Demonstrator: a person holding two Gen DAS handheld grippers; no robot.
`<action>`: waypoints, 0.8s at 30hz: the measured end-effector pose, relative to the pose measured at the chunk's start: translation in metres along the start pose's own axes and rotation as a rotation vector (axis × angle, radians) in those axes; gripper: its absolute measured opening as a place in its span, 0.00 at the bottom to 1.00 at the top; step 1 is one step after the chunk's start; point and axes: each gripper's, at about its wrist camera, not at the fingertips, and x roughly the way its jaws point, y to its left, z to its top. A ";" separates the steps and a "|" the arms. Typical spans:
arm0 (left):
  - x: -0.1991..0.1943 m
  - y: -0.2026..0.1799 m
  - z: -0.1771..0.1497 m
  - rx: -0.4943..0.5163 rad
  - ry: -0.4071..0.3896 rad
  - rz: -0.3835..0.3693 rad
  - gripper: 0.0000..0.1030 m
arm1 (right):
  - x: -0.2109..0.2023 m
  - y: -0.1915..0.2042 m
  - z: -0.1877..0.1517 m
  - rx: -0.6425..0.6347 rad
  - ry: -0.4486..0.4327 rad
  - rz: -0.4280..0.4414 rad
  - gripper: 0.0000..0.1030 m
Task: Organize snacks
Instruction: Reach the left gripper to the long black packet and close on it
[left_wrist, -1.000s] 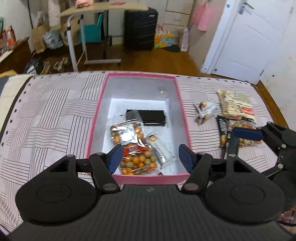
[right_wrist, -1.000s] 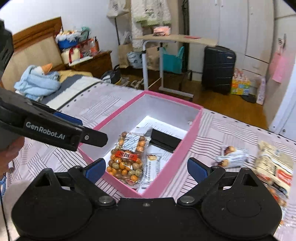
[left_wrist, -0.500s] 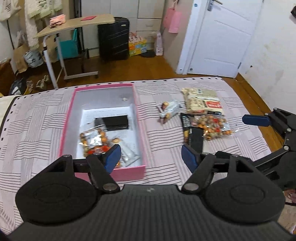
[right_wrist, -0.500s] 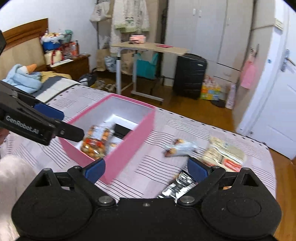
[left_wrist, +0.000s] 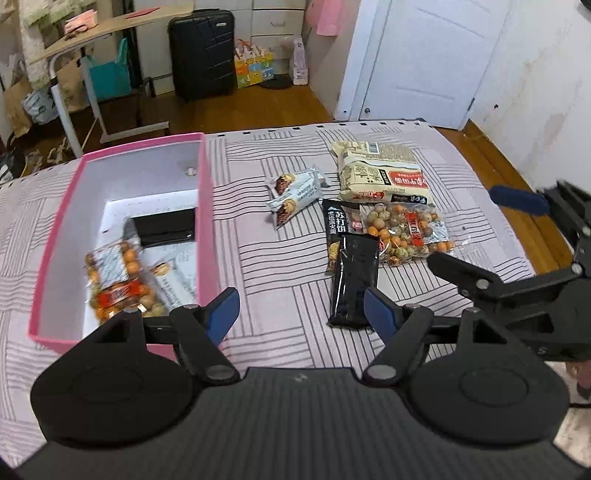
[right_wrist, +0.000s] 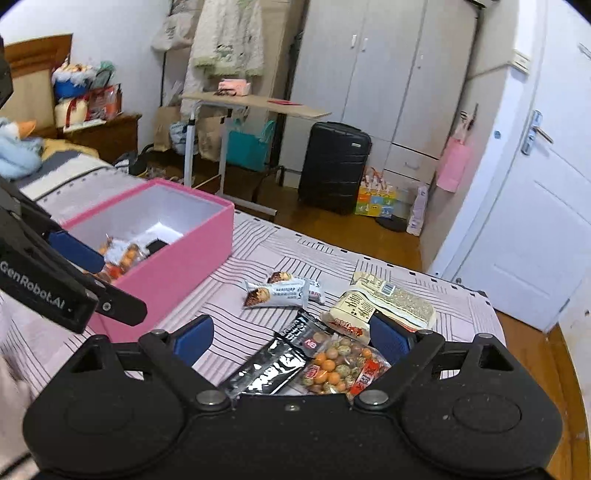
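Note:
A pink box (left_wrist: 208, 206) (right_wrist: 184, 254) sits on the striped bedspread, holding a bag of orange nuts (left_wrist: 118, 284), a black packet (left_wrist: 164, 227) and a white bar. Loose snacks lie to its right: two white bars (left_wrist: 295, 194) (right_wrist: 277, 291), a beige noodle pack (left_wrist: 380, 173) (right_wrist: 388, 299), a nut bag (left_wrist: 406, 230) (right_wrist: 340, 365) and black packets (left_wrist: 354, 284) (right_wrist: 269, 365). My left gripper (left_wrist: 301, 314) is open and empty, above the bedspread between box and black packets. My right gripper (right_wrist: 290, 338) is open and empty, just over the black packets and nut bag.
The bedspread (left_wrist: 280, 266) ends at the bed's far edge, with wooden floor beyond. A black suitcase (right_wrist: 334, 168), a rolling side table (right_wrist: 255, 103), a wardrobe and a white door (right_wrist: 535, 229) stand behind. A headboard with clutter is at left.
Both grippers have swung right, away from above the box toward the loose snacks. The right gripper has dropped close over the black packets and nut bag. Both stay open.

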 end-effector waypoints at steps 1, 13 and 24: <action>0.008 -0.002 0.000 0.002 0.007 0.003 0.72 | 0.006 -0.003 -0.003 -0.003 0.013 0.021 0.90; 0.099 -0.006 0.000 0.000 0.028 0.009 0.68 | 0.091 -0.014 -0.055 0.095 0.221 0.218 0.88; 0.160 -0.007 -0.017 -0.070 0.137 -0.118 0.51 | 0.134 0.002 -0.077 0.221 0.310 0.276 0.88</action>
